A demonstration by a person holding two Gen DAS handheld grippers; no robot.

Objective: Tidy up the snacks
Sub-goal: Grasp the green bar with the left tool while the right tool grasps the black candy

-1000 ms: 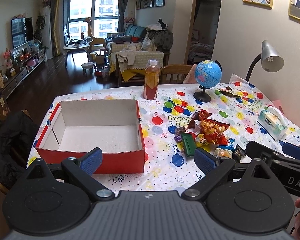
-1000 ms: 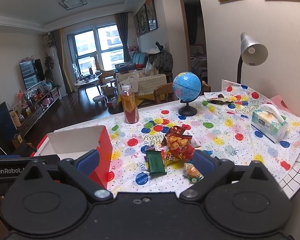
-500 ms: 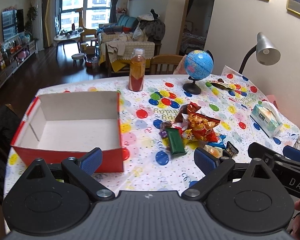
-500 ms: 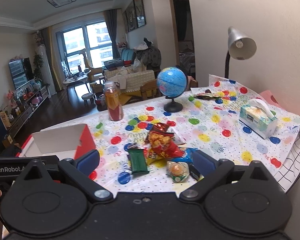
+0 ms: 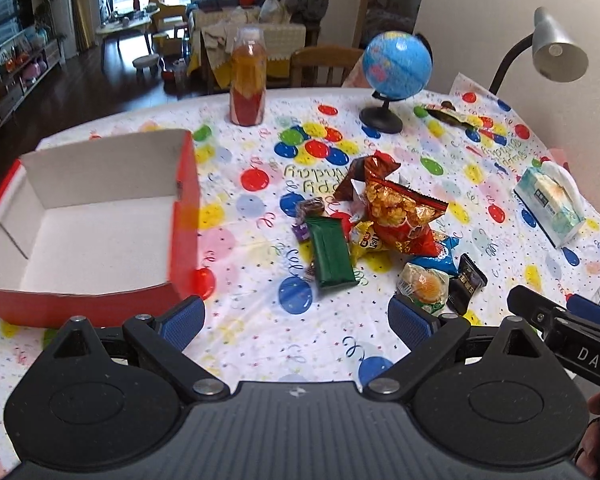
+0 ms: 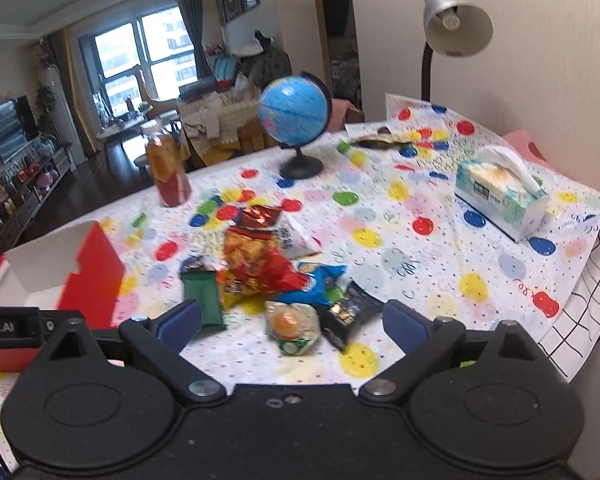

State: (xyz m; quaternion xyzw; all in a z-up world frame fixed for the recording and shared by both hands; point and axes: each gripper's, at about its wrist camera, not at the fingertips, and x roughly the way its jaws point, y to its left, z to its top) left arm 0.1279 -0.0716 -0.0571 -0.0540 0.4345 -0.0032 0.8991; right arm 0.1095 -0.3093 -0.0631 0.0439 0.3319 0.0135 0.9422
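Fingers (image 5: 182, 322) of left gripper (image 5: 296, 322) apart, empty; right gripper (image 6: 292, 322) fingers (image 6: 404, 326) apart, empty. Snack pile: green bar (image 5: 330, 254), red popcorn bag (image 5: 400, 216). Red box (image 5: 80, 304) left on surface (image 5: 260, 344).

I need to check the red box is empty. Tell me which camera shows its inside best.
The left wrist view: it looks down into the red box, showing its bare white floor and inner walls. The right wrist view shows only one red corner and a strip of white wall at the frame's left edge.

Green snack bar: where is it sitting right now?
In the left wrist view the green snack bar lies flat on the tablecloth, right of the red box, at the snack pile's left edge beside the red chip bag.
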